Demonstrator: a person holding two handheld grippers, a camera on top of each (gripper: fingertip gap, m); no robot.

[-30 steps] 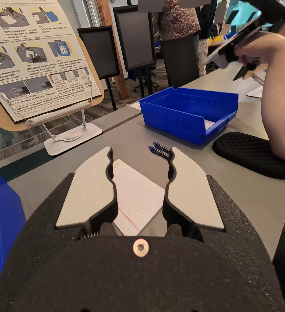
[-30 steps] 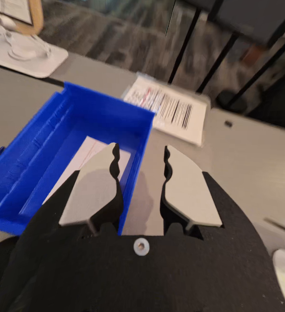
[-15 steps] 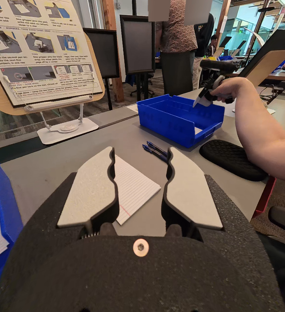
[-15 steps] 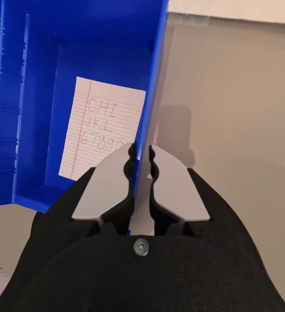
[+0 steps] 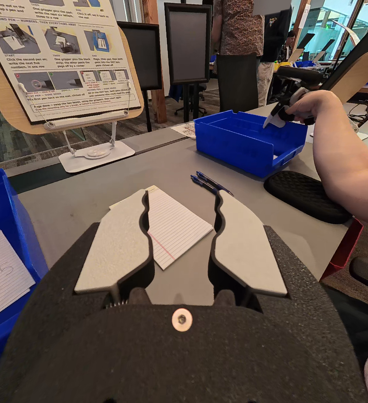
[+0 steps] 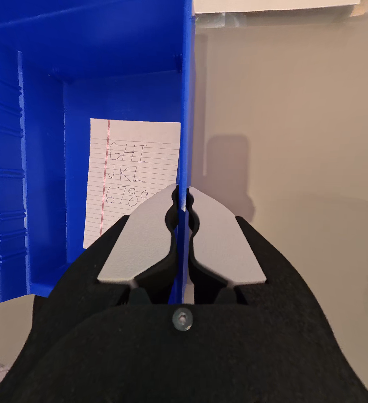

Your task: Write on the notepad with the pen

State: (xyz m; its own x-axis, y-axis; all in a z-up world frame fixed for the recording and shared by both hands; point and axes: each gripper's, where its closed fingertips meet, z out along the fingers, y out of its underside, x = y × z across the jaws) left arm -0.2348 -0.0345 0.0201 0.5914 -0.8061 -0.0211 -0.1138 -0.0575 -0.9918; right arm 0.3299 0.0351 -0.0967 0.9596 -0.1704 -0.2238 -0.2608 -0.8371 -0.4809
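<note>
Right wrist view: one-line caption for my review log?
Right gripper clamps blue bin wall; written page lies inside.

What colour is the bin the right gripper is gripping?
Blue bin; right gripper; right wrist view shows it best.

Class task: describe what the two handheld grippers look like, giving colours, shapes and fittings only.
Both the left gripper and the right gripper share one build: a wide black, foam-textured body, two flat light-grey fingers with wavy black inner edges, and a round silver screw centred below them. The arm seen working the right one is bare, with no sleeve.
</note>
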